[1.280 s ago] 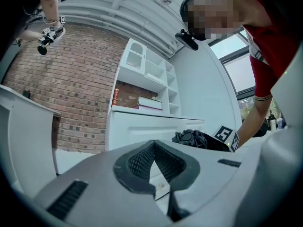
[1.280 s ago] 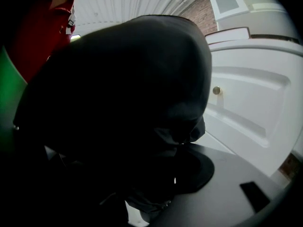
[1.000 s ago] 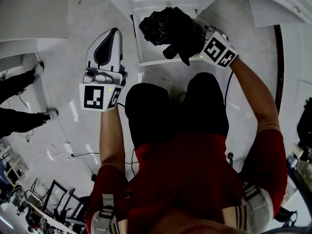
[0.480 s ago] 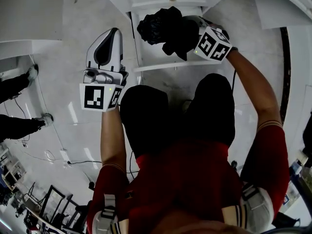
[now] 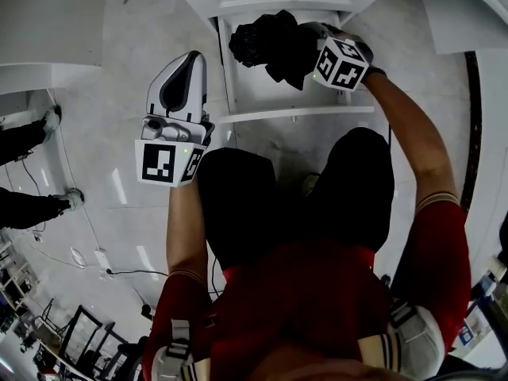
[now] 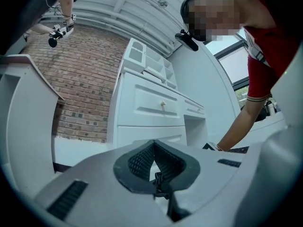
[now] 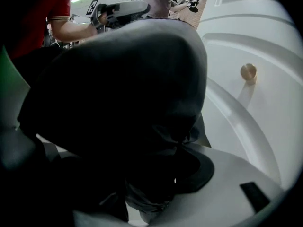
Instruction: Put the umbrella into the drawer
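The black folded umbrella [image 5: 262,40] is bunched up in my right gripper [image 5: 292,48], which is shut on it and tilted downward. It hangs over the open white drawer [image 5: 294,114] at the foot of the cabinet. In the right gripper view the umbrella [image 7: 123,93] fills most of the picture and hides the fingertips. A round knob [image 7: 248,72] on a closed drawer front shows beside it. My left gripper [image 5: 189,63] is held level to the left of the drawer, shut, with nothing in it. In its own view the left gripper [image 6: 152,144] points at the cabinet [image 6: 142,103].
The wearer's dark knees [image 5: 238,197] are just in front of the drawer. White furniture [image 5: 48,30] stands at the left. Another person's feet [image 5: 55,117] and a floor cable [image 5: 119,252] are at the far left. A brick wall [image 6: 80,79] lies beyond the cabinet.
Both grippers have sunk lower. The right one has carried the umbrella closer to the cabinet, over the open drawer, and has tipped further down. The drawer front now shows nearer.
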